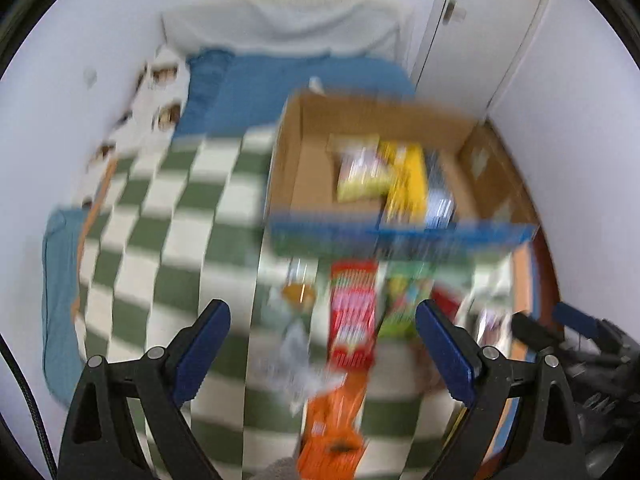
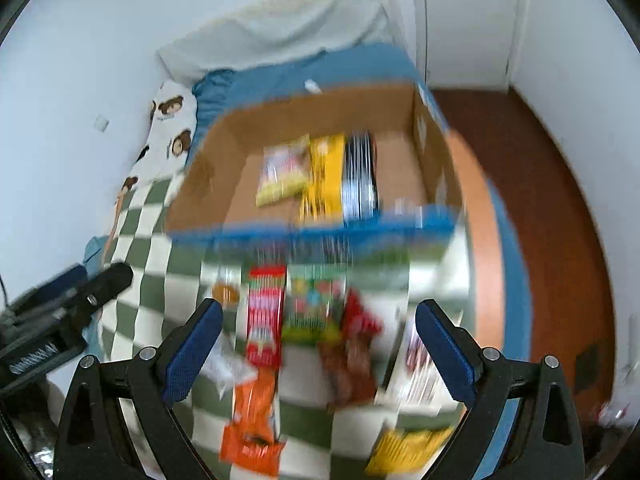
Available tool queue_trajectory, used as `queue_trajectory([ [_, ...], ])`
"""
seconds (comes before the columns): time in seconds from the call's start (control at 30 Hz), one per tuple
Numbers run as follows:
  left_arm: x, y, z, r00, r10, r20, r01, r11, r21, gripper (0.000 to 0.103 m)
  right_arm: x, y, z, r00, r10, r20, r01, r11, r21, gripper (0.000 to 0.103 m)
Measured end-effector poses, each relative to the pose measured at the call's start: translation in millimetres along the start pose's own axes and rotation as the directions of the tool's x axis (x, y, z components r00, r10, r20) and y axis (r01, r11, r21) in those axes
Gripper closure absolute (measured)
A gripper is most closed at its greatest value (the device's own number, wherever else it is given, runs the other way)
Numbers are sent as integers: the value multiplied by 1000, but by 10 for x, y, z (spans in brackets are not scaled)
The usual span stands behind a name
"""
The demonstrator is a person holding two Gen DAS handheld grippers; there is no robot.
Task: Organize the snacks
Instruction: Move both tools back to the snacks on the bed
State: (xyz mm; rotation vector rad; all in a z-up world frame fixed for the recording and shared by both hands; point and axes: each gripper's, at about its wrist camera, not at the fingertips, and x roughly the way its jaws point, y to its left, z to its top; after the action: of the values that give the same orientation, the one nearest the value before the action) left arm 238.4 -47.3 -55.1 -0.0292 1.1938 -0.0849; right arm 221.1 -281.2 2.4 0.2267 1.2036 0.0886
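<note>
Both views are motion-blurred. An open cardboard box (image 1: pixel 304 168) (image 2: pixel 224 168) stands on a green-and-white checkered blanket and holds a pale yellow packet (image 1: pixel 360 176) (image 2: pixel 284 176), a yellow packet (image 1: pixel 408 184) (image 2: pixel 324 176) and a dark striped one (image 2: pixel 360 176). In front of it lie loose snacks: a red packet (image 1: pixel 354 316) (image 2: pixel 264 316), a green packet (image 1: pixel 404 300) (image 2: pixel 316 308), an orange packet (image 1: pixel 336 428) (image 2: pixel 254 420), a dark red packet (image 2: pixel 356 344). My left gripper (image 1: pixel 324 344) is open and empty above them. My right gripper (image 2: pixel 320 344) is open and empty too.
The checkered blanket (image 1: pixel 168 216) covers a bed with a blue sheet (image 1: pixel 256 88) against a white wall. A white box (image 2: pixel 416 364) and a yellow packet (image 2: pixel 408 448) lie near the bed's right edge. Brown floor (image 2: pixel 552 216) and a white door (image 2: pixel 468 20) are at right.
</note>
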Motion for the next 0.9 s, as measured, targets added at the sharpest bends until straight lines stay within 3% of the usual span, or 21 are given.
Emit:
queue_trajectory([
  [0.1, 402, 134, -447, 987, -3, -158, -5, 999, -49, 8, 186, -229, -400, 997, 18, -77, -12, 998, 69, 4],
  [0.2, 781, 171, -855, 956, -17, -293, -4, 997, -72, 8, 390, -525, -794, 987, 26, -156, -1, 988, 157, 4],
  [0.3, 1092, 88, -1091, 925, -26, -378, 4, 998, -58, 8, 534, -741, -1069, 978, 16, -210, 27, 979, 203, 5],
  [0.53, 1582, -268, -1133, 909, 21, -417, -8, 999, 32, 10, 651, -1147, -1479, 963, -21, -267, 102, 951, 291, 7],
  [0.67, 1711, -442, -1194, 903, 45, -427, -13, 997, 78, 17, 716, -1282, -1601, 957, -39, -289, 132, 941, 312, 7],
  [0.77, 1727, -498, -1282, 906, 55, -420, -18, 996, 90, 17, 763, -1428, -1701, 955, -8, -297, 124, 919, 373, 7],
  [0.9, 1701, -459, -1446, 904, 58, -423, -23, 996, 86, 17, 903, -1630, -1888, 945, 102, -311, 74, 859, 507, 8],
])
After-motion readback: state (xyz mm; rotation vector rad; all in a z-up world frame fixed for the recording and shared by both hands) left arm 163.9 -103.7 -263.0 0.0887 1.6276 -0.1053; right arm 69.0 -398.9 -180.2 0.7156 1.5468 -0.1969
